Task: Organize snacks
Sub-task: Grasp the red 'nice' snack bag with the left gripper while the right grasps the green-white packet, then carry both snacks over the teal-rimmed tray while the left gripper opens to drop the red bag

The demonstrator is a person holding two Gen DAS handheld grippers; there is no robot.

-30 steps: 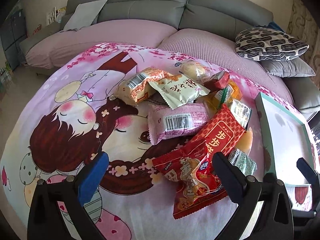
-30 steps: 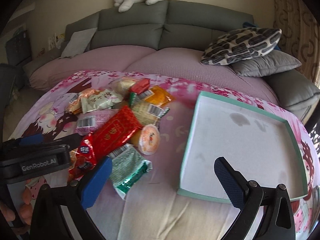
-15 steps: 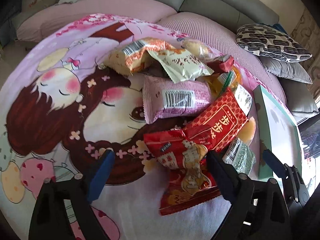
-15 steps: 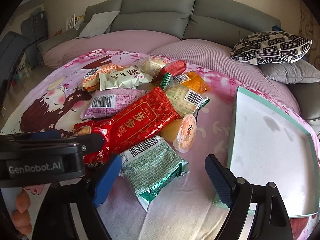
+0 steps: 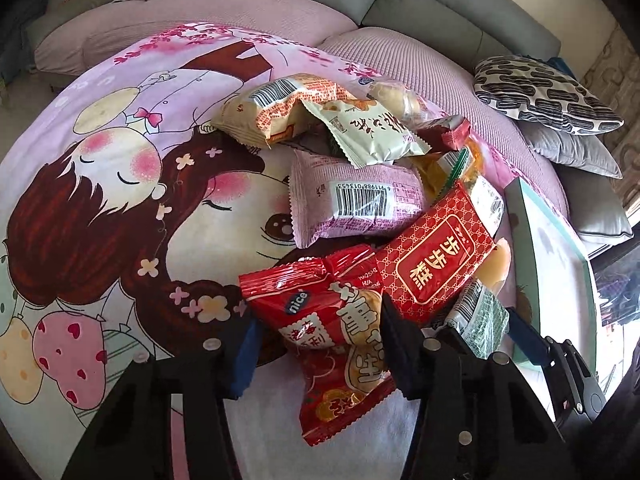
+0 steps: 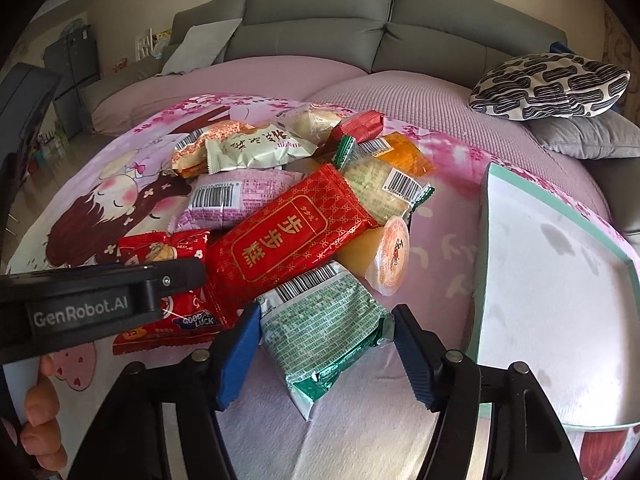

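1. While the left wrist view looks down on a cartoon-print pink cloth (image 5: 120, 184), the left gripper (image 5: 316, 350) sits low over the near end of the snack pile, its two fingers spread on either side of a red crinkled snack bag (image 5: 336, 332). The blue pad of one finger lies just beside the bag's left edge and the black finger overlaps its right edge; whether they press the bag cannot be told.
2. Just beyond that bag lies a red patterned cake pack (image 5: 434, 258), partly over a pink wrapped pack (image 5: 352, 204) that shows a barcode. Farther back are a pale green pack (image 5: 368, 132) and an orange-and-cream pack (image 5: 276, 110).
3. At the right edge stands a teal-rimmed tray (image 5: 520, 208), with a green checked pack (image 5: 482, 316) between it and the red packs.
4. From the right wrist view, the right gripper (image 6: 322, 354) has its fingers apart around the green checked pack (image 6: 320, 332), one on each side and close to its edges; firm contact cannot be told.
5. An orange-lidded jelly cup (image 6: 392, 256) lies on its side just beyond that pack, beside the red patterned cake pack (image 6: 288, 236).
6. The teal-rimmed tray (image 6: 484, 240) lies to the right, well apart from the pile.
7. A grey sofa (image 6: 320, 36) stands behind, with a patterned cushion (image 6: 548, 84) on it.
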